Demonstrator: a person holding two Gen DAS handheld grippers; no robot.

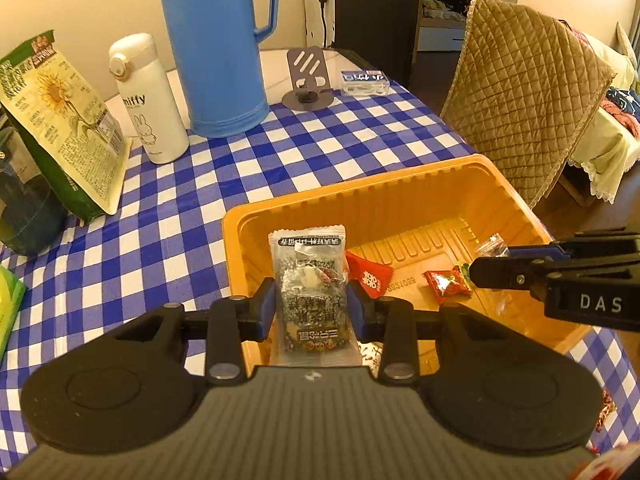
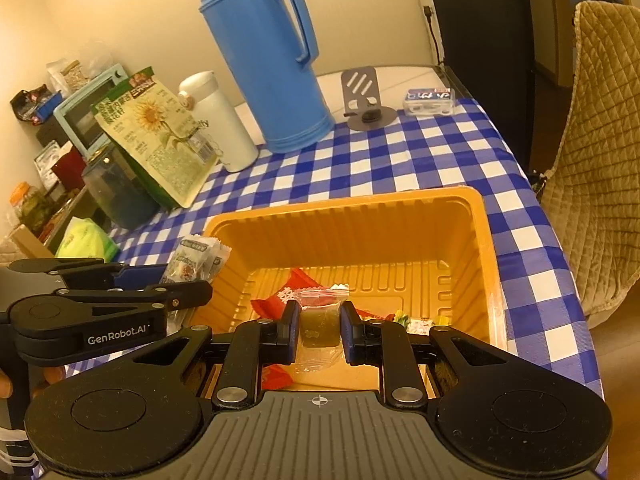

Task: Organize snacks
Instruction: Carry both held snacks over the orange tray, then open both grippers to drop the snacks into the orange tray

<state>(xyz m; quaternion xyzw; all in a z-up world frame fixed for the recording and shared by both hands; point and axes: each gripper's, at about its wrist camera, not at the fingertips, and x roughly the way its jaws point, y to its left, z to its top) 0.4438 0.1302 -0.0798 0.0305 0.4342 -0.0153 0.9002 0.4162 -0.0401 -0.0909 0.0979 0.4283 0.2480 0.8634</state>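
I see the tabletop [image 2: 400, 160] under a blue-and-white checked cloth. On it stand an orange tray [image 2: 486, 240], a blue thermos jug [image 2: 264, 72], a white flask [image 2: 224, 120], a sunflower-seed bag [image 2: 160, 132], a grey phone stand [image 2: 364, 100] and a small clear box [image 2: 429, 101].
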